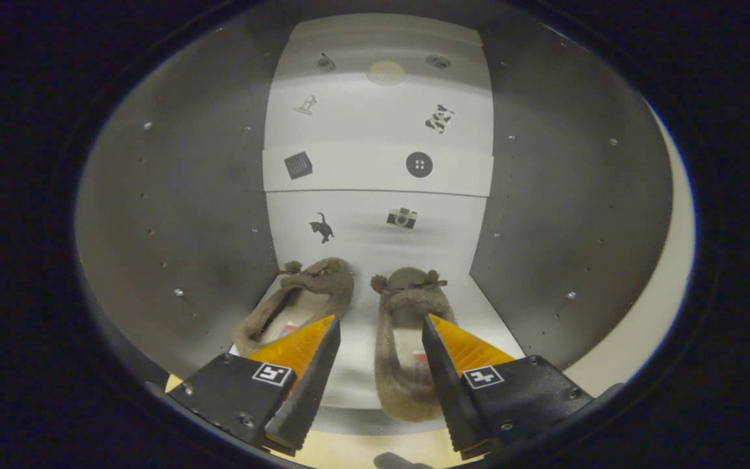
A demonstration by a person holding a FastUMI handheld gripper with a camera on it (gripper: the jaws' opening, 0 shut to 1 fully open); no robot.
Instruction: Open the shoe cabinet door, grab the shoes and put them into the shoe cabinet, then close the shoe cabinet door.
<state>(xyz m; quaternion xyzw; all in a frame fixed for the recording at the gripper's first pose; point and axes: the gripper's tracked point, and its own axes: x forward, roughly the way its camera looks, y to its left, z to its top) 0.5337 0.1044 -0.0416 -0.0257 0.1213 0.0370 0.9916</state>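
Observation:
Two brown fuzzy slippers lie side by side on the white floor (362, 371) of the shoe cabinet, toes toward the back wall. The left slipper (303, 293) sits angled, partly behind my left finger (313, 355). The right slipper (398, 352) points straight in, with its heel at the floor's front edge, and my right finger (443, 358) covers its right side. My gripper (381, 320) is open at the cabinet's mouth. Its fingertips reach over the slippers, with only bare cabinet floor in the gap between them.
The grey left wall (186, 195) and right wall (564, 208) hem in the narrow compartment. The white back wall (375, 195) carries several small stickers. A cream panel edge (671, 260) shows beyond the right wall. A tan surface (349, 456) lies below the cabinet's front.

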